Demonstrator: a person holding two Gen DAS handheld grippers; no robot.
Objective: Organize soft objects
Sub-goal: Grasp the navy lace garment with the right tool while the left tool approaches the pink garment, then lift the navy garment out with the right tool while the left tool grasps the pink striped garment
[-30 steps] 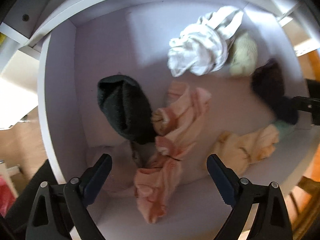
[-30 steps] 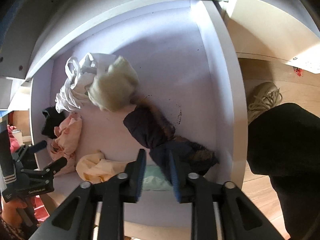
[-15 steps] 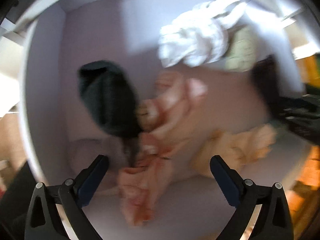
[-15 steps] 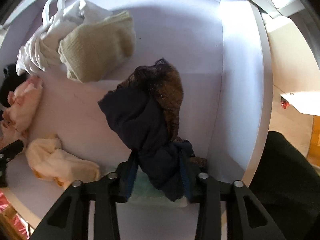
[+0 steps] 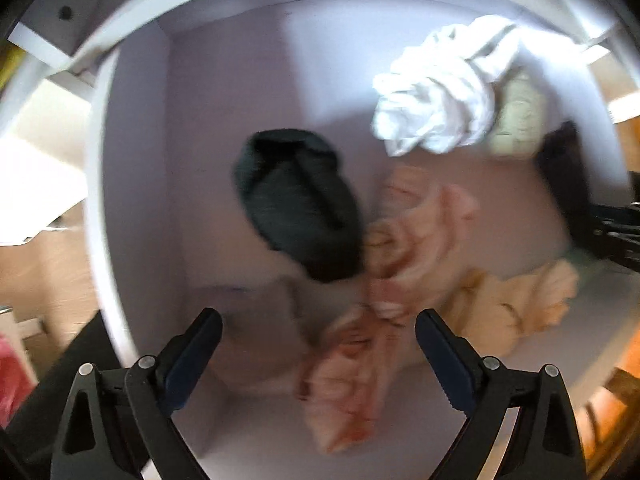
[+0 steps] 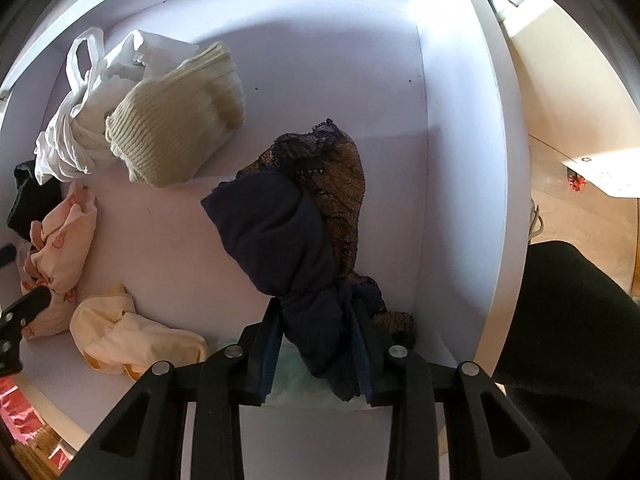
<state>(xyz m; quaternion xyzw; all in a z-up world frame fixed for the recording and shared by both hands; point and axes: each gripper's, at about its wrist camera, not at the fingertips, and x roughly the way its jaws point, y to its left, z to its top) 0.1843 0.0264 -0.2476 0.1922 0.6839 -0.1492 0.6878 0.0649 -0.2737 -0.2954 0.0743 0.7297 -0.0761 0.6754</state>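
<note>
Several soft items lie in a white drawer (image 6: 460, 160). My right gripper (image 6: 316, 308) points down, and its jaws are closing on a navy cloth (image 6: 276, 232) bunched with brown lace (image 6: 340, 184); the pads press the cloth. A mint cloth (image 6: 296, 380) lies under it. My left gripper (image 5: 318, 316) hangs wide, its jaws closing a little, over a pink patterned cloth (image 5: 352, 380) that no pad touches. Beside that cloth lies a black sock (image 5: 296, 208). This view is blurred.
A white garment (image 6: 76, 140) and a cream ribbed sock (image 6: 180, 120) lie at the back of the drawer. A pale yellow cloth (image 6: 120, 336) is near the front. A person's dark trouser leg (image 6: 568, 340) stands right of the drawer wall.
Both grippers have sunk closer to the drawer floor. The right one swung in over the navy cloth, which now fills its jaws. The left stays wide above the pink cloth.
</note>
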